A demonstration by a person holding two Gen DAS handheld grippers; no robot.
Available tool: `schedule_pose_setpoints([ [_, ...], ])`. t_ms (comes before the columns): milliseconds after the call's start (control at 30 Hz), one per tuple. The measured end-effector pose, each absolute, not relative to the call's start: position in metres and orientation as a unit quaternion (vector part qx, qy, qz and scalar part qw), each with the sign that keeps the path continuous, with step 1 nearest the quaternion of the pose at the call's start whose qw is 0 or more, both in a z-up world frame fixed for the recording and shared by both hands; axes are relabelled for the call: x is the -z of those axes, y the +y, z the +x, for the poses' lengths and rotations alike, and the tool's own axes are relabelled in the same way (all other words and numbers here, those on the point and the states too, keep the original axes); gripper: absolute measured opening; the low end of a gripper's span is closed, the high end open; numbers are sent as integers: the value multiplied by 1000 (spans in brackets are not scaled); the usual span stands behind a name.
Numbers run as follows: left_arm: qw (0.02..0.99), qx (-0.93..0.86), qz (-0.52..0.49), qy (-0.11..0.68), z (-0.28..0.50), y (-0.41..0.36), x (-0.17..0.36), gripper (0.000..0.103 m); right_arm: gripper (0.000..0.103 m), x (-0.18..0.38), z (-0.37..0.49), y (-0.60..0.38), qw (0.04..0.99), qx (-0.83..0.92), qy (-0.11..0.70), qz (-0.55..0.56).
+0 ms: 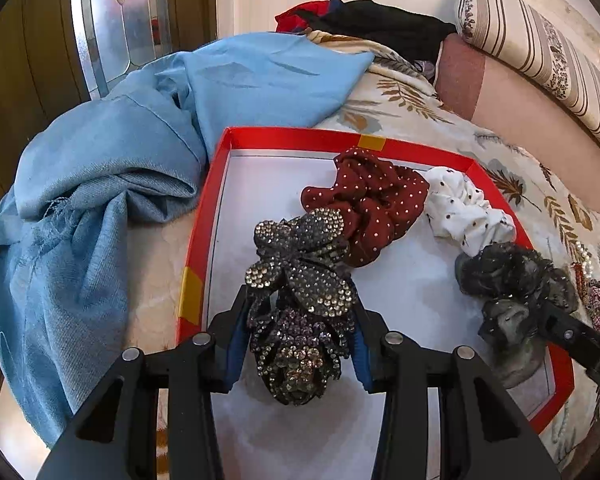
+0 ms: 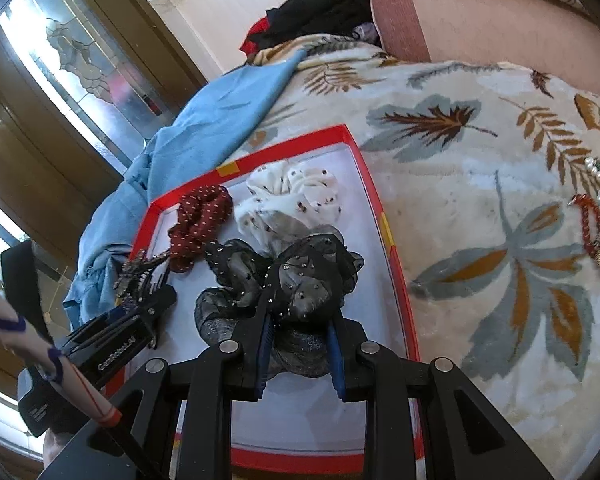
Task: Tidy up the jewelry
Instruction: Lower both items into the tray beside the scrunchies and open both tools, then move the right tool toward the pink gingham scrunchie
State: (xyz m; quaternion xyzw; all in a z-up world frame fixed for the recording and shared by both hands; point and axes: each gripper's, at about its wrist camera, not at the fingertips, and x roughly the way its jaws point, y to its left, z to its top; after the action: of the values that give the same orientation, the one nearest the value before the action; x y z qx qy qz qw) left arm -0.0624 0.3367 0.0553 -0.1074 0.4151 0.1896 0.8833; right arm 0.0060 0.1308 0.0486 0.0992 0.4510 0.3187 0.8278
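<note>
Both claws are loaded and hanging low over the shallow red-rimmed cardboard tray with the white floor (image 1: 220, 184), which sits on the leaf-patterned bed blanket (image 2: 480, 208).

The left gripper (image 1: 298, 344) has its blue pads partly closed on a dark rhinestone-studded flower hair claw (image 1: 300, 280), held over the tray's near-left part, close to the left rim. The right gripper (image 2: 298, 344) is pinched narrower on a sheer black organza scrunchie with tiny studs (image 2: 284, 276), near the tray's right rim.

Already lying in the tray toward its far edge are a maroon scrunchie with pale dots (image 1: 368, 200) and a white scrunchie with dark dots (image 1: 464, 208), side by side and touching.

What worries me:
- The hair claw is hard, lumpy and top-heavy in that grip. It could twist between the pads or tumble as they let go, and being so near the left rim it might land on the edge or tip out toward the rumpled blue shawl (image 1: 112, 184).
- The black scrunchie is soft and limp. Its gauze could snag on a pad and get dragged back up on release.
- The tray rests on yielding bedding, so a push downward could tilt it and slide everything.
- The two grippers work close together and could knock each other.
- A red bead string and pearly pieces (image 2: 596, 216) wait near the blanket's right edge, well apart from the tray.
</note>
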Motion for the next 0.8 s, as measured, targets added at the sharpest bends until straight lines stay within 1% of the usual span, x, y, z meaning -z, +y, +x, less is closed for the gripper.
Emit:
schedule_pose_setpoints([
  [67, 886, -186, -108, 411, -63, 336, -57, 43, 29, -46, 6, 131, 829, -315, 451, 98],
  [100, 888, -185, -106, 408, -65, 335, -58, 46, 31, -46, 5, 130, 831, -313, 451, 96],
  [167, 892, -183, -103, 400, -66, 333, -62, 53, 48, -46, 4, 127, 831, -312, 450, 94],
  [233, 899, -179, -101, 387, -70, 331, -68, 55, 56, -48, 3, 123, 832, -313, 447, 100],
  [267, 902, -177, -102, 380, -72, 330, -71, 57, 57, -49, 1, 120, 831, -315, 446, 105],
  [567, 919, -182, -115, 330, -86, 330, -91, 60, 59, -69, -17, 95, 839, -324, 419, 125],
  [800, 935, -183, -106, 285, -92, 315, -107, 65, 59, -81, -43, 69, 850, -322, 397, 129],
])
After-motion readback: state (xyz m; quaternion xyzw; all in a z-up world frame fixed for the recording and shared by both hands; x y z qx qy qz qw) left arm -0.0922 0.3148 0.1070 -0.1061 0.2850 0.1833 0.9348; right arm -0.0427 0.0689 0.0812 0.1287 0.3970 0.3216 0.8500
